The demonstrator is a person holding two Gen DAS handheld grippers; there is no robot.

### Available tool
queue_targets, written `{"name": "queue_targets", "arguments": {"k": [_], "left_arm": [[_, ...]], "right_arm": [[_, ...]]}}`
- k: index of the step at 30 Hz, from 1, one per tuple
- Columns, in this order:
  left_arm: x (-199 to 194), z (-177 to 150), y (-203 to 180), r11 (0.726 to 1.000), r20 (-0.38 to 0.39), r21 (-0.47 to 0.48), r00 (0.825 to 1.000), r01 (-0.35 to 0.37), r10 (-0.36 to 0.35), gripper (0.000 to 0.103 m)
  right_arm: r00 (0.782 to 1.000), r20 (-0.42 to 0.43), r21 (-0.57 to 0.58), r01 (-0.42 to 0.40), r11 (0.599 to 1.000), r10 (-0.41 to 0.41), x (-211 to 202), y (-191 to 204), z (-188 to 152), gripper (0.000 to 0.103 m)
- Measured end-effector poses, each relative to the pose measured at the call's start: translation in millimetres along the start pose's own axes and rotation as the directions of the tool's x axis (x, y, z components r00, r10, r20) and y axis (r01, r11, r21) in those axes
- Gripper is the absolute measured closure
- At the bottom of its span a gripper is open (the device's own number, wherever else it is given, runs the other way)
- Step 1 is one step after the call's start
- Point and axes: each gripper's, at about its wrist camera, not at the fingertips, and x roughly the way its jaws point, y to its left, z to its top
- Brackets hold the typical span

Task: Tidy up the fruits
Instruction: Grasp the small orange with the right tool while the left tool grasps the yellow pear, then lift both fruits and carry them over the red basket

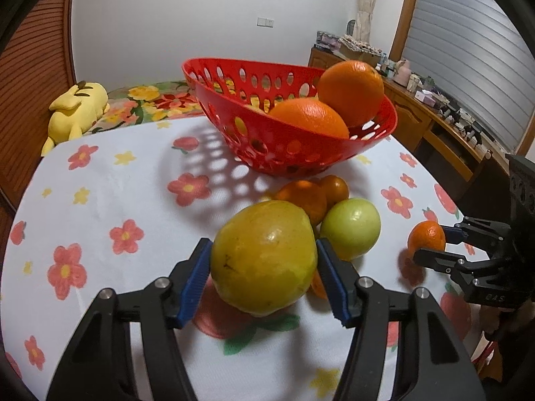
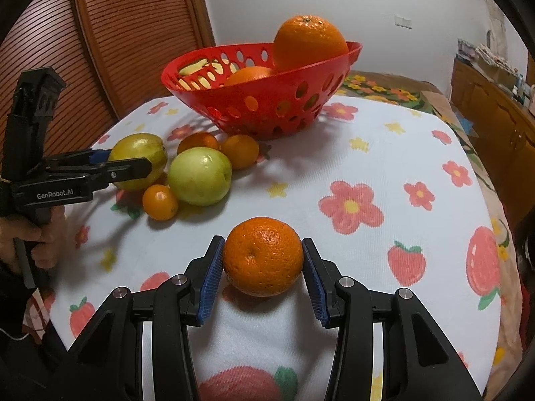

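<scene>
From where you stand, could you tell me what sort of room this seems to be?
Probably a bedroom at home: a yellow plush toy lies on a floral bedspread, and a wooden dresser crowded with small items runs under a window with a curtain.

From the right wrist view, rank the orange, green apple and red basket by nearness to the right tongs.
1. Orange: between the right tongs.
2. Green apple: farther back, left, among the loose fruit.
3. Red basket: farthest, at the table's far end.

White wall (image 1: 167, 16), wooden sideboard (image 1: 431, 127) (cluttered)
</scene>
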Motion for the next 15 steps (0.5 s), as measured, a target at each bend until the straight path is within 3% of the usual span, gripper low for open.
{"name": "queue_targets", "arguments": {"k": [15], "left_arm": [[-50, 31, -1, 1.000, 0.126, -0.005, 0.992, 0.012, -0.011, 0.042]], "right_arm": [[0.997, 0.083, -0.047, 0.005, 0.999, -0.001, -30, 7, 33, 0.057]]}}
